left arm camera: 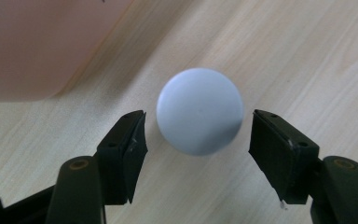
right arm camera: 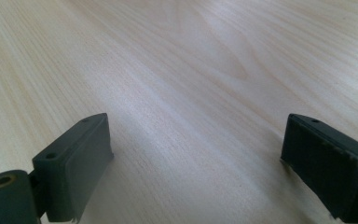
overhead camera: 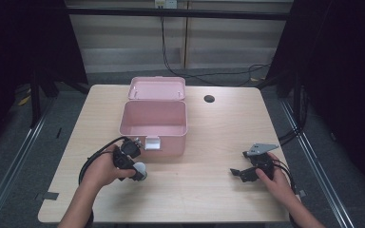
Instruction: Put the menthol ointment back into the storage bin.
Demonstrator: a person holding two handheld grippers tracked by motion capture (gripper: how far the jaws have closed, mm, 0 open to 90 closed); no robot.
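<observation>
Pale wood grain covers the desk [overhead camera: 195, 190], which stands in a dim room with dark curtains at both sides and cables trailing over the floor behind it. Near the far middle sits a pink box [overhead camera: 154, 127] with its lid thrown back, its hollow open to the top.

Just in front of the box's near left corner lies a small white ball [left arm camera: 199, 111], resting on the bare wood. The left tongs [left arm camera: 198, 154] stand spread wide with the ball directly ahead and centred in the gap: one jaw to either side, neither pad touching it, a sliver of desk showing on each flank. In the high view the ball [overhead camera: 140, 169] sits at the tip of the left tongs [overhead camera: 134, 175], so the left hand is by far the nearer one. Being round, the ball has no long axis to line up with; what matters is that it lies square between the jaws, a little toward their tips rather than deep in the throat.

The right tongs [right arm camera: 196, 158] are likewise spread wide and hold nothing, hovering low over empty wood well apart from the ball, on the desk's right side [overhead camera: 241, 174].

My judgement: the left tongs need only close, perhaps after a slight push forward, since a pinch near the tips could let the ball squirt away toward the box.
</observation>
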